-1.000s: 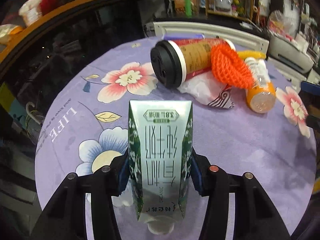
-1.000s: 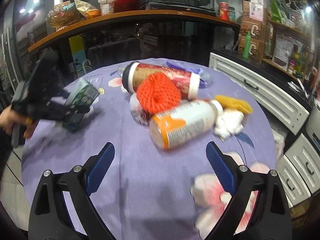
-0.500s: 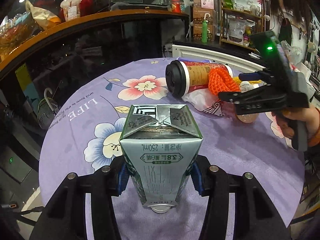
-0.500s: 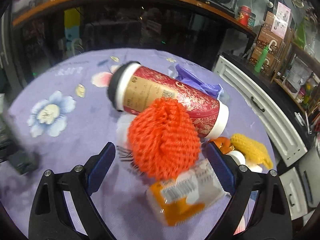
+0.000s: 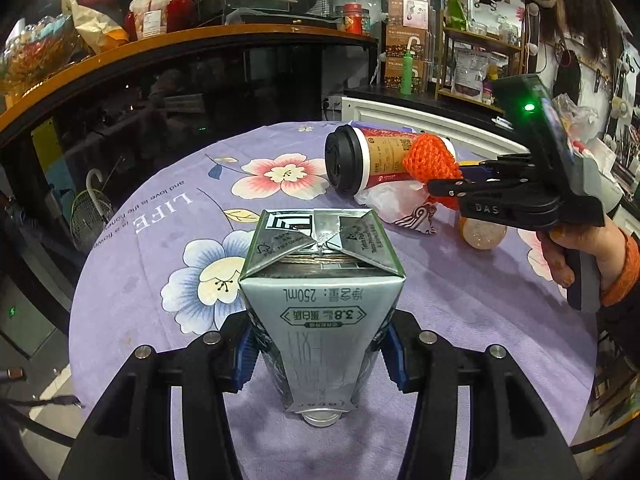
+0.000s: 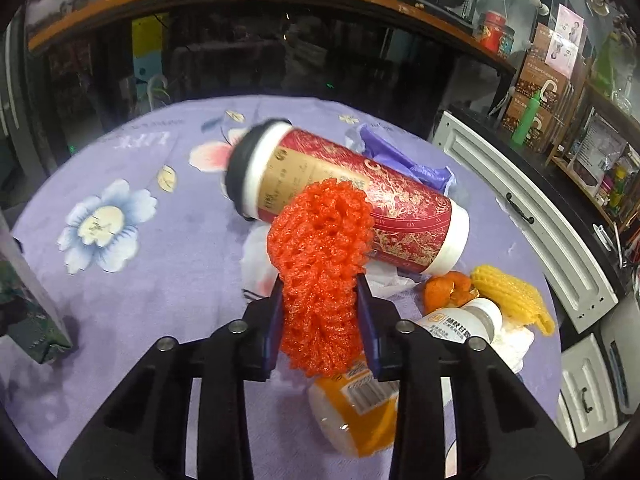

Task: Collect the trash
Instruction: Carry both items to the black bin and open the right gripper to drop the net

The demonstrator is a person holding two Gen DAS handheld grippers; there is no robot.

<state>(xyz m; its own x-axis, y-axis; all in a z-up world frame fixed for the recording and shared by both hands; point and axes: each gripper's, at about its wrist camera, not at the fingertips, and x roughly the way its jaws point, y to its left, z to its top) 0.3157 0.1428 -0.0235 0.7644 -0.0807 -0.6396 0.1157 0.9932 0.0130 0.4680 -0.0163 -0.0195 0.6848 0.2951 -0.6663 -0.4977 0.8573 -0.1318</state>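
A silver and green 250 mL milk carton (image 5: pixel 320 280) is held above the purple flowered tablecloth (image 5: pixel 132 280), my left gripper (image 5: pixel 319 356) shut on its sides. My right gripper (image 6: pixel 320 320) is closing on an orange foam net (image 6: pixel 320 248); the blue pads press into the net's lower part. That net lies against a red paper cup with a black lid (image 6: pixel 360 200), which is on its side. In the left wrist view the right gripper (image 5: pixel 440 188) reaches into the pile from the right, held by a hand in an orange cuff. The carton's edge (image 6: pixel 24 312) shows at the right wrist view's left margin.
An orange-capped plastic bottle (image 6: pixel 360 412) lies under the right gripper. Near it are orange peel (image 6: pixel 444 288), a yellow foam net (image 6: pixel 512 296), a purple bag (image 6: pixel 400 160) and a white wrapper (image 5: pixel 396 204). A white cabinet (image 6: pixel 520 208) and a dark counter (image 5: pixel 200 92) ring the table.
My right gripper moved in over the pile and its wide-open jaws closed onto the orange net. The left gripper tipped the carton so its folded end faces the camera.
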